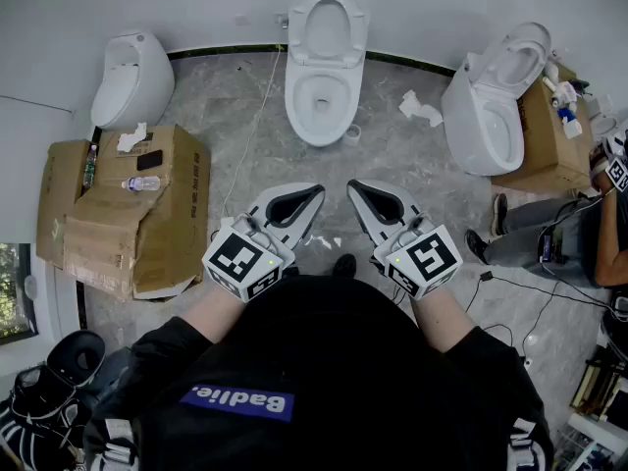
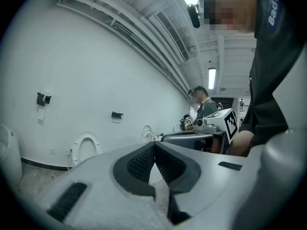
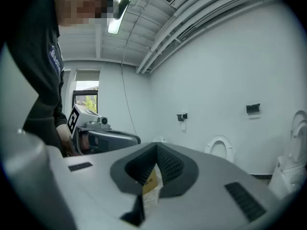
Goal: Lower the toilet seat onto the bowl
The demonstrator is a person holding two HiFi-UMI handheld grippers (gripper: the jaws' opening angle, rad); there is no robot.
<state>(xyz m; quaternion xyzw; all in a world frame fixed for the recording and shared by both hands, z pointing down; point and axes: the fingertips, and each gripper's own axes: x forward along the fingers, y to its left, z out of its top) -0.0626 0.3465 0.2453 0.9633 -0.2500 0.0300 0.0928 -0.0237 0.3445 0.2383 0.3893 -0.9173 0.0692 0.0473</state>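
- We hold the left gripper (image 1: 312,197) and the right gripper (image 1: 357,188) at lower centre, jaws together on both, nothing between them.
- The toilet seat (image 1: 327,26) stands raised above its bowl (image 1: 318,106) at top centre, well apart from us.
- We judge the approach not yet begun; next we must close in and hook the seat's rim.

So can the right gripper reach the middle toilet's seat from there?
Probably not yet: the right gripper, shut, is well short of the raised toilet seat, with floor between them. Nothing seems to block the way, so a step forward should do.
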